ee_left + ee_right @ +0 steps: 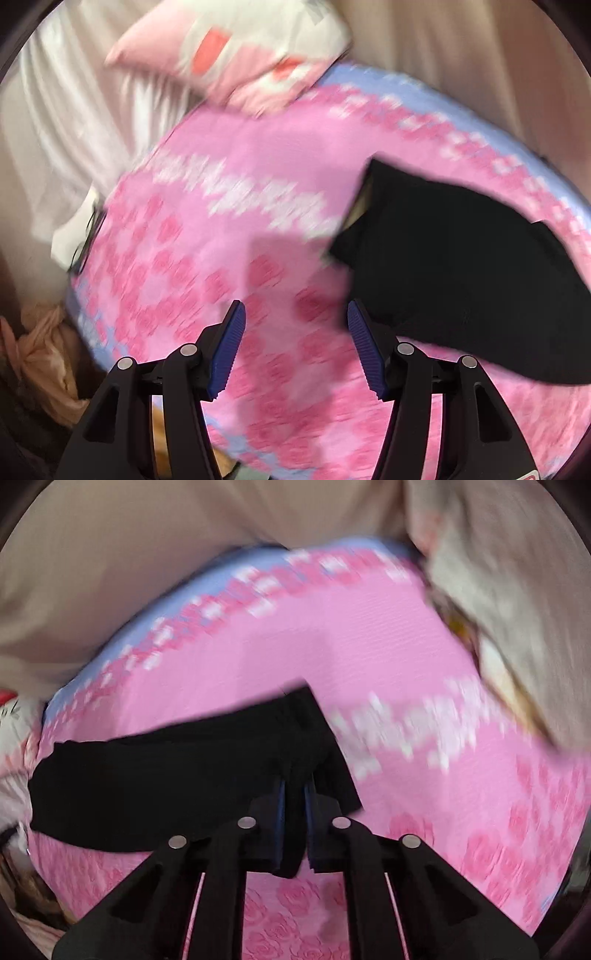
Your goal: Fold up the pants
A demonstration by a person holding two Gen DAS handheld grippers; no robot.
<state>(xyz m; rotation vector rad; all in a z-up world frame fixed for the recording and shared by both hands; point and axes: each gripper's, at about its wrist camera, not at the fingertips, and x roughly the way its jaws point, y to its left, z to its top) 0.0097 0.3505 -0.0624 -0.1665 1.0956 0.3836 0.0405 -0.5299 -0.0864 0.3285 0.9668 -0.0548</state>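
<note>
Black pants [461, 266] lie on a pink rose-patterned bedspread [258, 177], to the right in the left wrist view. My left gripper [295, 314] is open and empty over the bedspread, just left of the pants' edge. In the right wrist view the pants [166, 771] stretch to the left. My right gripper [294, 794] is shut on a bunched part of the pants and holds it between its blue pads. Both views are motion-blurred.
A pink and white pillow [236, 55] lies at the head of the bed. White bedding [74, 147] hangs at the left. A grey blanket [517, 609] lies on the bed's right side. Beige curtain [147, 554] stands behind the bed.
</note>
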